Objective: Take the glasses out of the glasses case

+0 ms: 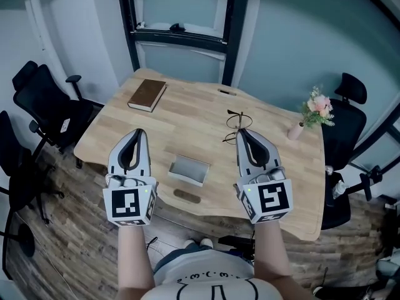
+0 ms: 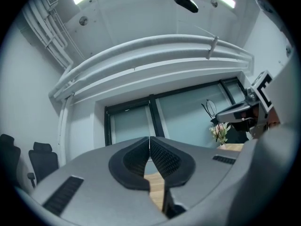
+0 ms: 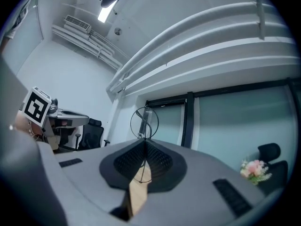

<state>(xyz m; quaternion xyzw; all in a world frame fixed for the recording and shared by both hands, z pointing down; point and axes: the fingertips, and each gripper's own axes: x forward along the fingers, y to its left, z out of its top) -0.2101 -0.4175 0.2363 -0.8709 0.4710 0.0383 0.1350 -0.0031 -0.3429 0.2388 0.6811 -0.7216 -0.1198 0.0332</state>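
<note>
On table, glasses case open; glasses pinched in right tongs.

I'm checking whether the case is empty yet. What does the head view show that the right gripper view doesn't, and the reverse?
Head view only: the open glasses case on the table, nothing in it, and a book. Right gripper view only: the right gripper, jaws shut on the glasses, and a ceiling light. Both: the glasses and the pink flowers.
</note>
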